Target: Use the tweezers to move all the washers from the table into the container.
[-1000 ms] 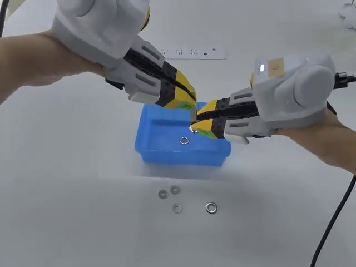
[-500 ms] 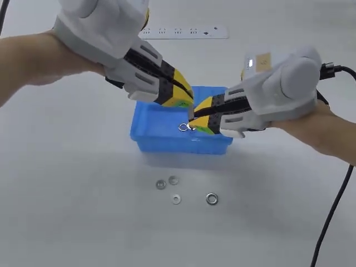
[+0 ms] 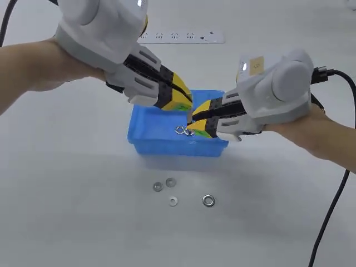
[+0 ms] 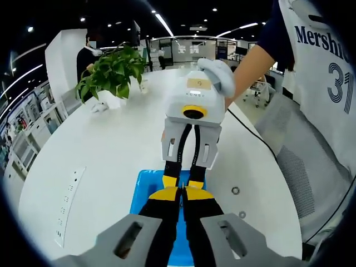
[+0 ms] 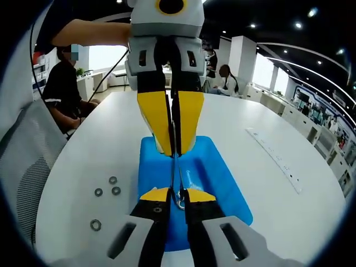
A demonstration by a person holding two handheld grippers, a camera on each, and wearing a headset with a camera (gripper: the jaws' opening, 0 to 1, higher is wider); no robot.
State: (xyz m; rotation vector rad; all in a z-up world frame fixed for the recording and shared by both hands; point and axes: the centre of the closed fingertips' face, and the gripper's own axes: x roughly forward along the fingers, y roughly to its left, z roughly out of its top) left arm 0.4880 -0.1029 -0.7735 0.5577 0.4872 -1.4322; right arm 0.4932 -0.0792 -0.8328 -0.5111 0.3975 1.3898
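You are holding the tweezers over the blue container, left gripper clamped on their handle end, right gripper squeezing their tips on a washer, so next you are easing that squeeze to drop it, then fetching the four loose washers on the table

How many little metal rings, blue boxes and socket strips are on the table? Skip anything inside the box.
Washers: 4
Box: 1
Power strip: 1
Total: 6
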